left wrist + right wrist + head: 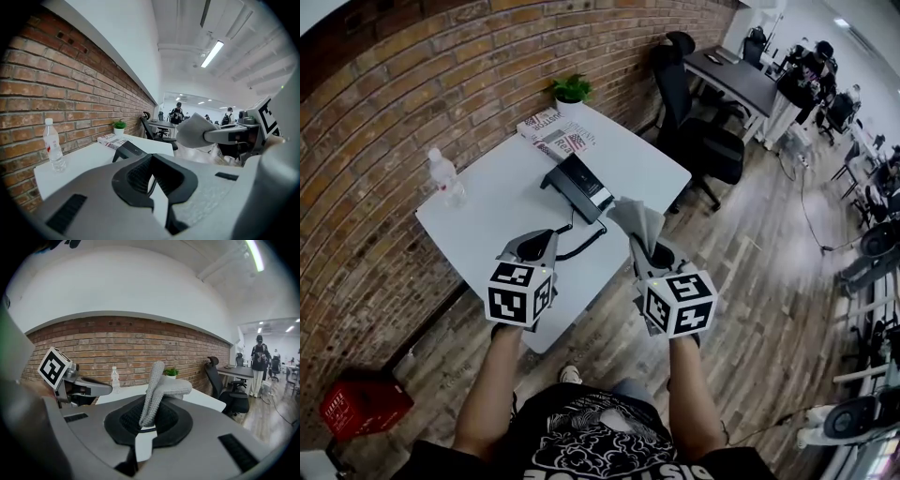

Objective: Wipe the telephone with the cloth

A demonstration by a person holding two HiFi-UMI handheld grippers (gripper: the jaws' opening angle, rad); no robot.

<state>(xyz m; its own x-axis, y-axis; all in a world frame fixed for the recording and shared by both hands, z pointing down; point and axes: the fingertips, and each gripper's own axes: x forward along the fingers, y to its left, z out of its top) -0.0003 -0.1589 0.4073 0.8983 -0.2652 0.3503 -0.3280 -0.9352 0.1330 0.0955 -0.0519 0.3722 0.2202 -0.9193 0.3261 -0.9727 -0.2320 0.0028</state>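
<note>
While hovering short of telephone [578,186] on tabletop [487,202]: right tongs [647,249] clamped on cloth [639,223], left tongs [544,240] closed, empty. Approach step, wiping not begun. Next: lower cloth onto telephone, rub across top.

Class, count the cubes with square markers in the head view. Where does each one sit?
2. One cube sits on the left gripper, the other on the right gripper, which grips the cloth. None looks hidden.
</note>
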